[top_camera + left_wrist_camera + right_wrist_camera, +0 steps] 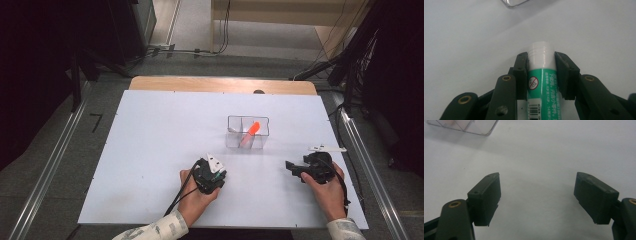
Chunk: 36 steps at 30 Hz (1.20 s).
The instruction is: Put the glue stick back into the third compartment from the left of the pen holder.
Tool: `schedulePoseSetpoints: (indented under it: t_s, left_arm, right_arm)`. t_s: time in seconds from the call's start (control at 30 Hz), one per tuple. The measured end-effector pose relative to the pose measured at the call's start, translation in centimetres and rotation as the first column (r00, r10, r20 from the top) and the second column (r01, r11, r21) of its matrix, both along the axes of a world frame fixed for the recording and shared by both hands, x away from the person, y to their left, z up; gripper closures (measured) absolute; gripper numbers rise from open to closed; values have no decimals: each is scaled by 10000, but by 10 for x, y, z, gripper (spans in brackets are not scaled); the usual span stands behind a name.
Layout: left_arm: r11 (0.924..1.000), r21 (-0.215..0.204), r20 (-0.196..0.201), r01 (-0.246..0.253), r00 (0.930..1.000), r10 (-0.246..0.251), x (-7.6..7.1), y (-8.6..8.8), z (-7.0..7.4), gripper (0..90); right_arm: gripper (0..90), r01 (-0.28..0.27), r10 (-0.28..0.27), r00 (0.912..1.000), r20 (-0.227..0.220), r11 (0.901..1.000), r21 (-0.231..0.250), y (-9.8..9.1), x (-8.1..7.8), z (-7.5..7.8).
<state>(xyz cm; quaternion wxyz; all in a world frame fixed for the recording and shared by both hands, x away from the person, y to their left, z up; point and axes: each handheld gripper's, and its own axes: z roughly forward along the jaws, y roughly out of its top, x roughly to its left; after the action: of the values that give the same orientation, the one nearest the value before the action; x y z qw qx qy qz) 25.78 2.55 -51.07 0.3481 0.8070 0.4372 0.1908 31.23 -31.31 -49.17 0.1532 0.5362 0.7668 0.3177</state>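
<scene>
A glue stick (541,82) with a green label and a white ribbed cap lies on the white table, pointing away along the jaws in the left gripper view. My left gripper (541,56) is shut on it, one black pad against each side just below the cap. In the high view that gripper (212,172) sits at the table's front centre, held in the person's left hand. My right gripper (295,167) rests at the front right. It stands wide open (537,192) over bare table with nothing between its pads.
A clear box with compartments (248,117) stands beyond both grippers near the table's middle, with an orange object (251,132) leaning in it. Its corner shows at the top of the left gripper view (514,3) and the right gripper view (466,126). The white tabletop (150,150) stretches wide to the left.
</scene>
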Motion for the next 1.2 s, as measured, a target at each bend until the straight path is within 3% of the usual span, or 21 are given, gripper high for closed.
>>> schedulePoseSetpoints:
  t_s: [0.3, 0.47, 1.2]
  left_arm:
    - [9998, -93, -174, 177, 9997, -179, 3, 3, 2, 652]
    - [9982, -585, -479, 151, 9987, -180, 7, 6, 4, 652]
    - [9834, -1809, -22, -163, 9999, 162, 26, 12, 26, 652]
  right_arm:
    - [204, 11, -11, 10000, -21, 10000, 7, -1, 0, 0]
    - [203, 24, -24, 10000, -9, 10000, 36, -1, 0, 0]
    - [203, -246, 240, 9995, 180, 9992, 301, 8, -4, 6]
